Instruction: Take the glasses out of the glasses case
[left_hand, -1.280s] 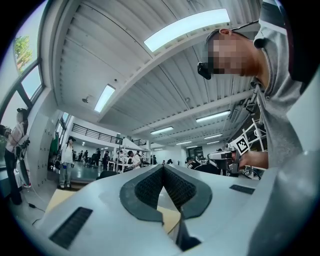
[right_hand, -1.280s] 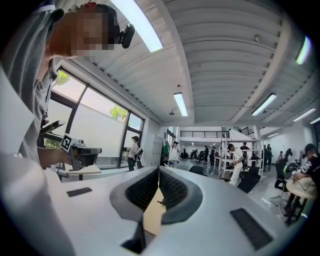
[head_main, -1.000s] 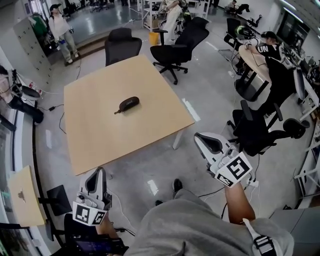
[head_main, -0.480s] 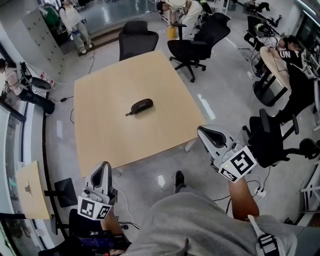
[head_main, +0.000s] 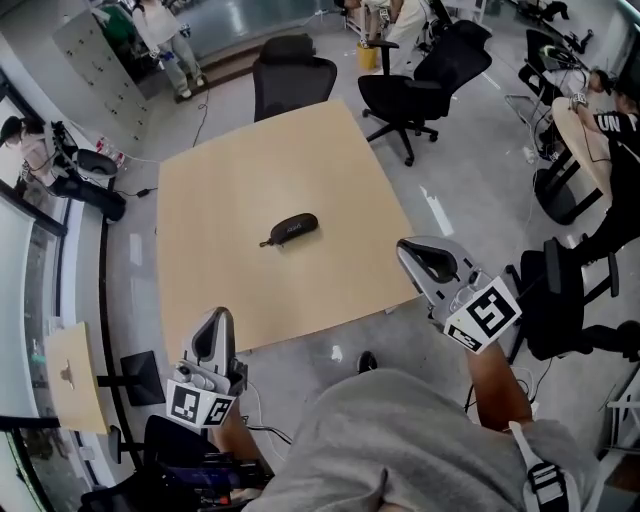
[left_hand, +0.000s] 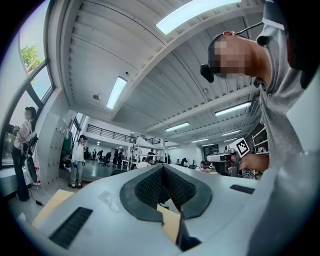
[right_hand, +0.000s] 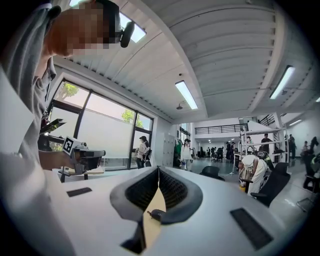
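Note:
A dark, closed glasses case (head_main: 290, 229) lies near the middle of a light wooden table (head_main: 220, 180) in the head view. Both grippers are held short of the table's near edge, well apart from the case. My left gripper (head_main: 214, 320) sits just below that edge at the left, jaws together and empty. At the table's near right corner my right gripper (head_main: 412, 248) has its jaws meeting at the tips, with nothing held. In the right gripper view the case (right_hand: 155, 215) shows small through the slit below the right gripper (right_hand: 158, 169). The left gripper (left_hand: 162, 167) view shows only table.
Two black office chairs (head_main: 292, 80) (head_main: 420, 78) stand at the table's far side. Another chair (head_main: 575, 290) is on the right. A small wooden side table (head_main: 72, 375) and a black stand are at the left. People (head_main: 168, 40) stand far behind.
Both grippers and the head camera have come closer to the table. The case now lies lower and nearer in the head view. Both jaws stay closed.

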